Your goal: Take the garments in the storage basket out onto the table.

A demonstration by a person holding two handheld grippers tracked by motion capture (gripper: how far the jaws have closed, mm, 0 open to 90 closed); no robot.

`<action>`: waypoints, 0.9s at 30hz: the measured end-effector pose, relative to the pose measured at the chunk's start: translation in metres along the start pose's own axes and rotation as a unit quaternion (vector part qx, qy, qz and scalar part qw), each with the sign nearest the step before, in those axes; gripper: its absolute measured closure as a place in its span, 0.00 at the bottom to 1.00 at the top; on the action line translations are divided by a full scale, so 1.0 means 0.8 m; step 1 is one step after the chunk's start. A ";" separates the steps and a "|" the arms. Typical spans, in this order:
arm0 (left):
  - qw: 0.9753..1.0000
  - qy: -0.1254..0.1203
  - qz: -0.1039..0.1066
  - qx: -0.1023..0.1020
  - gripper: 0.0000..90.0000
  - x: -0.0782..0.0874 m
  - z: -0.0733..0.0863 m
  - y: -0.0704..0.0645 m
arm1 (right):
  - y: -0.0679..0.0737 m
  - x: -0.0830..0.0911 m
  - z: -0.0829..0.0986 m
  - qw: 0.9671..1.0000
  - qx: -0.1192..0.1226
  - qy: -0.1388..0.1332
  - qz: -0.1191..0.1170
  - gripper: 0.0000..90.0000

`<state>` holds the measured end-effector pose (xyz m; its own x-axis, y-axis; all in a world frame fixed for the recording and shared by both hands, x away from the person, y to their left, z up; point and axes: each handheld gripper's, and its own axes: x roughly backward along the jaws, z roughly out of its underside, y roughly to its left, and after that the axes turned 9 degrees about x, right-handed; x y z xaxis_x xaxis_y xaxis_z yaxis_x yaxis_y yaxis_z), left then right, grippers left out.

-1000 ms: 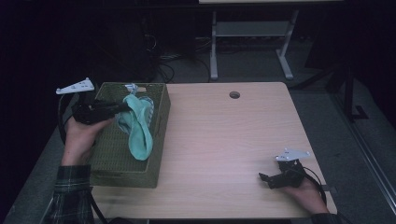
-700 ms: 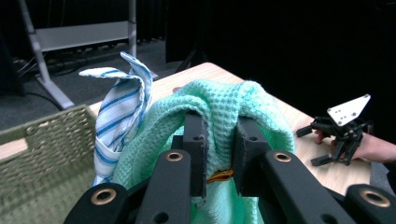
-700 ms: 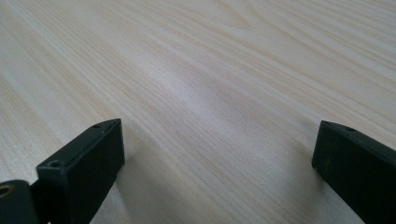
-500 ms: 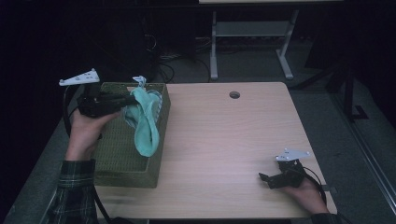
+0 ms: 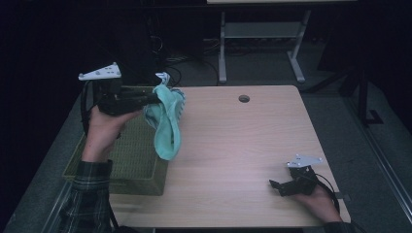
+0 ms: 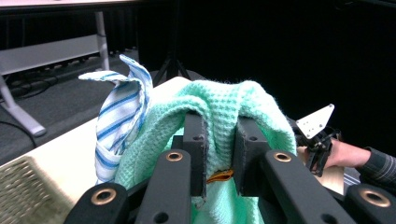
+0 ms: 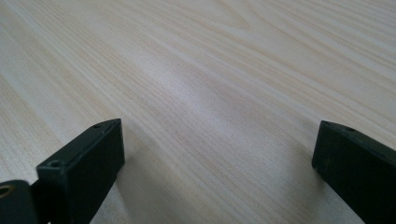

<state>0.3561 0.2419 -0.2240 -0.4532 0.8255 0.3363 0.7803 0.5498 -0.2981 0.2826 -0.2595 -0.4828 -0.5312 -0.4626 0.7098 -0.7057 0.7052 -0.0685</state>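
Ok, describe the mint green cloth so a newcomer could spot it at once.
Start at the olive woven basket on the wooden table's left side. Above its far right corner, the left gripper pinches the mint green cloth, which hangs down in a fold. Its waffle weave and plain colour separate it from the blue-striped white cloth bunched beside it.

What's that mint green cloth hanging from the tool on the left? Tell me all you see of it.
The mint green cloth is soft, waffle-textured fabric. The left gripper is shut on a bunched fold of it, and the rest hangs limp above the green basket's right edge and the table. A blue-striped white cloth is bunched against it.
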 end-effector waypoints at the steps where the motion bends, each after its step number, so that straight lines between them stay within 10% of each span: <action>1: 1.000 0.001 0.003 0.000 0.86 -0.004 0.000 -0.002 | 0.000 0.000 0.000 1.000 0.000 0.000 0.000 0.02; 27: 0.997 0.029 0.072 -0.027 0.86 -0.105 0.010 -0.046 | 0.000 0.000 0.000 1.000 -0.001 0.000 -0.001 0.02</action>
<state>0.3621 0.1537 -0.2484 -0.3102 0.8861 0.3444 0.8587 0.4166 -0.2985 0.2825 -0.2595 -0.4828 -0.5303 -0.4634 0.7099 -0.7051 0.7060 -0.0658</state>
